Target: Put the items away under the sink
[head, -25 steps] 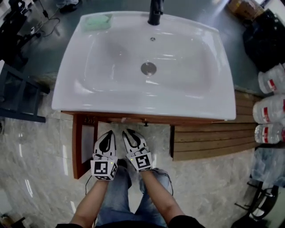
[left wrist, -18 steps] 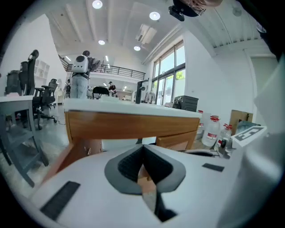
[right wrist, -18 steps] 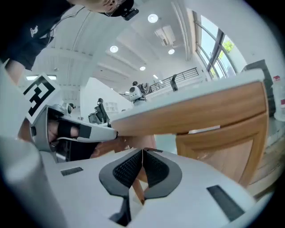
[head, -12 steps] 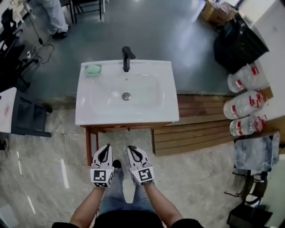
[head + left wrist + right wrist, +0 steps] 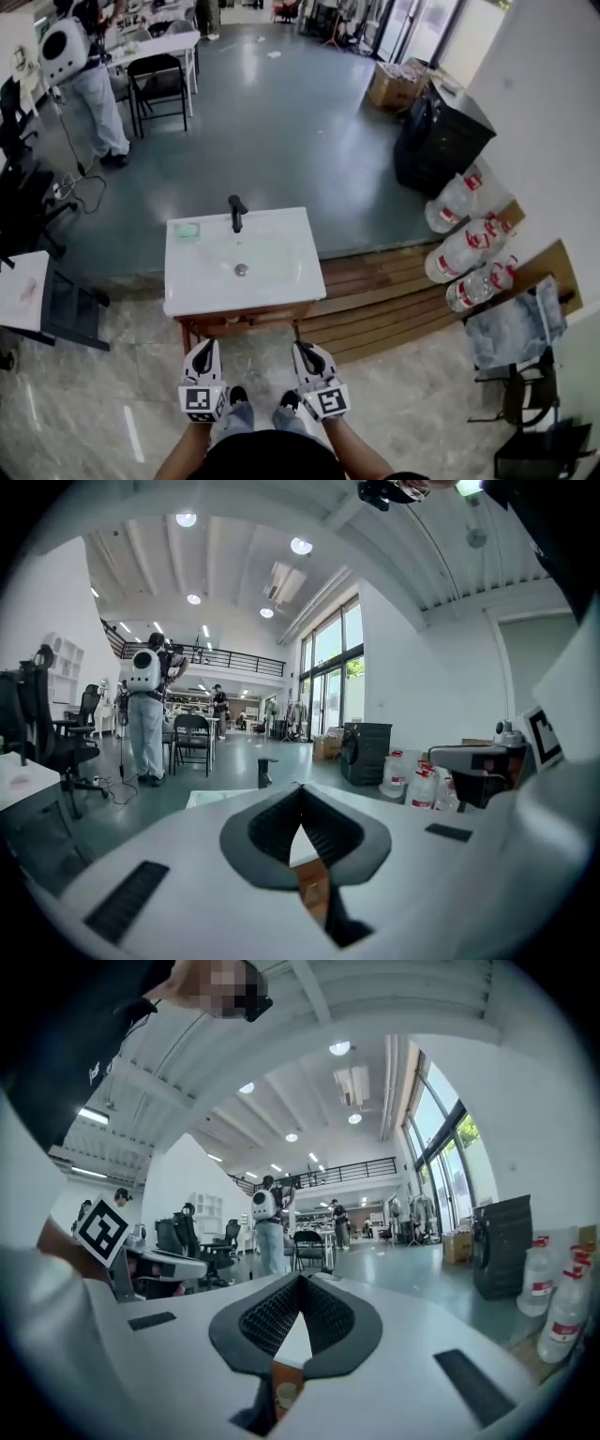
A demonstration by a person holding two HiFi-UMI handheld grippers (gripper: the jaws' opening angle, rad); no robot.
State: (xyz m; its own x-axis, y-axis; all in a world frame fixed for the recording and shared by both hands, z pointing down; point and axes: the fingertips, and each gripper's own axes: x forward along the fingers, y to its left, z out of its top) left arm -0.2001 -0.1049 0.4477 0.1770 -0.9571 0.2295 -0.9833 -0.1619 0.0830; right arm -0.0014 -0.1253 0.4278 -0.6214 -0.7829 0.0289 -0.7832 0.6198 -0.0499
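The white sink [image 5: 272, 281] stands on a wooden frame [image 5: 246, 319] ahead of me, with a black faucet [image 5: 236, 213] at its back and a green pad [image 5: 187, 230] on its back left corner. My left gripper [image 5: 204, 346] and right gripper [image 5: 304, 349] hang side by side in front of the frame, low in the head view. Both are shut with nothing between the jaws. In the left gripper view the left gripper [image 5: 300, 789] points at the faucet [image 5: 264, 772]. The right gripper [image 5: 300, 1280] points over the sink into the hall. No loose items show near the sink.
A slatted wooden platform [image 5: 375, 291] lies right of the sink, with three large water bottles [image 5: 461, 248] and a black cabinet [image 5: 436, 141] beyond. A dark stand [image 5: 66, 309] is at the left. A person [image 5: 94, 84] and a chair [image 5: 159, 84] are far back left.
The head view has pulled far back and up, so the sink shrinks and the whole hall appears. The two grippers have spread slightly apart, both still shut.
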